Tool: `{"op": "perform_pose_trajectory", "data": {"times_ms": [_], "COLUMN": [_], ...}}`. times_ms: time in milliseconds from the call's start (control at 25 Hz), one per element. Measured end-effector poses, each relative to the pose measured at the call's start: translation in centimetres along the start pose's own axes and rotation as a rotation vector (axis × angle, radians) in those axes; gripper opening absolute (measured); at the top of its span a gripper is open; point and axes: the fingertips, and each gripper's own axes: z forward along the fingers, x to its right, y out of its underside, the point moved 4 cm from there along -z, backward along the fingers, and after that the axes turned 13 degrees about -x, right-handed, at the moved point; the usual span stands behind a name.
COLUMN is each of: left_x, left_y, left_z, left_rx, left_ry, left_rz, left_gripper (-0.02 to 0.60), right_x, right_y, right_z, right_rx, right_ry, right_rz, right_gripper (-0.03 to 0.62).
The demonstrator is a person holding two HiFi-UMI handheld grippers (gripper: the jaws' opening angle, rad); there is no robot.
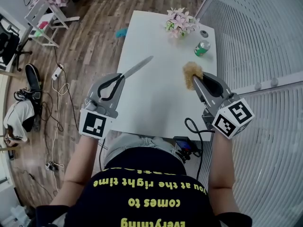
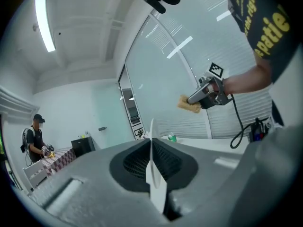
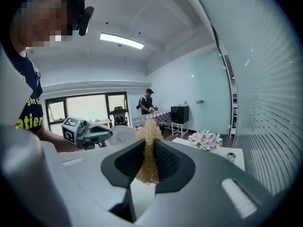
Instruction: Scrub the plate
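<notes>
In the head view, a white plate [image 1: 138,66] is seen edge-on as a thin pale strip, left of centre over the white table [image 1: 156,103]. It is gripped at its rim by the left gripper [image 1: 119,79]. In the left gripper view the fingers [image 2: 94,183] are shown pressed together on the plate's thin edge, and the plate stands upright between them at the middle of the frame.

A tan, fibrous scrubbing pad [image 1: 191,74] is gripped by the right gripper [image 1: 199,83] at the centre right of the head view. In the right gripper view the pad is squeezed between the fingers [image 3: 213,183] and sticks out beyond their tips. Plate and pad are held well apart, with bare table seen between them.

At the far end of the table, in the upper right of the head view, a bunch of pink and white flowers [image 1: 180,21], a green can [image 1: 202,48] and a small grey round object [image 1: 204,33] are set. A black cable [image 1: 194,126] is looped below the right gripper. A person in a cap [image 3: 147,103] is seen in the background of both gripper views.
</notes>
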Motion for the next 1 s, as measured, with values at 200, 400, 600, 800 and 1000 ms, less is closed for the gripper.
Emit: {"op": "perform_pose_trajectory", "data": {"times_ms": [200,400,600,800,1000], "left_x": [-1.3,-2.7,-3.2,-3.3,-2.9], "left_y": [-0.4,-1.1,-2.0,-2.4,-2.5], "left_z": [-0.4,-0.7,-1.2,-1.0,-0.8], "left_rx": [0.026,0.022,0.031,0.041,0.047], "left_ry": [-0.018,0.015,0.047,0.050,0.064], "left_rz": [-0.162,-0.307,-0.356,-0.362,-0.390], "left_gripper": [0.012,0.012,0.012,0.012,0.012], "right_x": [0.2,1.3,2.0,1.8,1.7], "right_y": [0.6,1.5,1.7,1.7,1.7], "right_z": [-1.2,-2.2,-3.6,-4.2,-4.4], "right_rx": [0.052,0.091,0.170,0.201,0.202], "right_ry": [0.087,0.153,0.217,0.248,0.262], "right_rz": [-0.008,0.032,0.066,0.063,0.058], "right_gripper": [0.061,0.061,0.060,0.060,0.058]}}
